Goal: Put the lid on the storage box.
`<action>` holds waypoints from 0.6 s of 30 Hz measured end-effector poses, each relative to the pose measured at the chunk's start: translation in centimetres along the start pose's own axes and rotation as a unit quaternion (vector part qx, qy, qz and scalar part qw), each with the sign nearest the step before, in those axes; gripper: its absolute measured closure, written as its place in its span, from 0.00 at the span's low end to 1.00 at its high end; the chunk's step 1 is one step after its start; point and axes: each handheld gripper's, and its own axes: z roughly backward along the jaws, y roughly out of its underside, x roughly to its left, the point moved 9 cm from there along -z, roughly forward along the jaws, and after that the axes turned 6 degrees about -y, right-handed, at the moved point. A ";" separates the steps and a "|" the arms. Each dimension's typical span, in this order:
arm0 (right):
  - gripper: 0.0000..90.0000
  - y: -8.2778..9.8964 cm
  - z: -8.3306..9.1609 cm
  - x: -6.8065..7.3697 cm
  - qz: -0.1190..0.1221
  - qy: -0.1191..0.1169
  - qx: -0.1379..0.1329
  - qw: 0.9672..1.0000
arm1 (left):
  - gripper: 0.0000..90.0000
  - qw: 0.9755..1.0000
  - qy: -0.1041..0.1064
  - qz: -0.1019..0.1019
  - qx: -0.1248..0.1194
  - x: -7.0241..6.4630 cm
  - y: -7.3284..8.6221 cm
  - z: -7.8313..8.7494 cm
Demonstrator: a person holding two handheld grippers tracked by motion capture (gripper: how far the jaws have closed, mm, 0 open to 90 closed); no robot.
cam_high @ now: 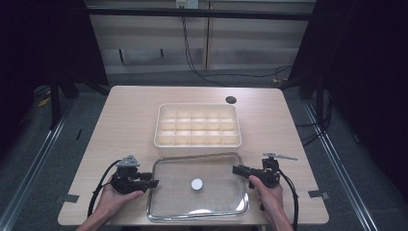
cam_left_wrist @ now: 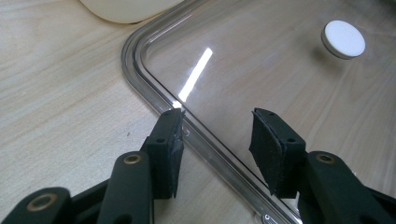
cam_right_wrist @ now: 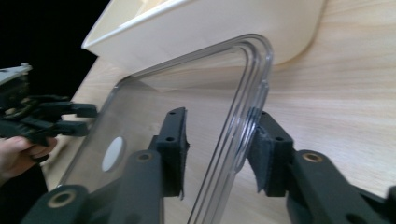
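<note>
The clear lid (cam_high: 198,186) lies flat on the table (cam_high: 130,110), just in front of the cream compartment tray (cam_high: 197,126), its white knob (cam_high: 197,184) at centre. The left tongs (cam_high: 155,183) straddle the lid's left rim (cam_left_wrist: 154,100), pads apart and not pressing on it. The right tongs (cam_high: 235,169) straddle the right rim (cam_right_wrist: 247,93) likewise, partly open, gripping nothing. Both hands rest at the table's near edge.

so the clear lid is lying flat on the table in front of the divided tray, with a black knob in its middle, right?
Not quite: the knob is white, not black, as the high view shows. The rest holds: the clear lid lies flat on the table in front of the divided tray.
</note>
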 end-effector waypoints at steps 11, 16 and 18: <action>0.78 -0.4 0.3 0.5 -0.006 -0.033 -0.006 0.999 | 0.54 1.000 -0.005 -0.001 -0.005 0.1 -0.1 -0.1; 0.80 -0.4 0.3 0.9 -0.001 -0.044 -0.008 0.999 | 0.43 1.000 -0.013 0.007 -0.007 0.5 -0.1 0.0; 0.81 -0.4 0.4 1.1 0.003 -0.048 -0.010 0.999 | 0.41 1.000 -0.013 0.012 -0.009 0.5 -0.2 0.0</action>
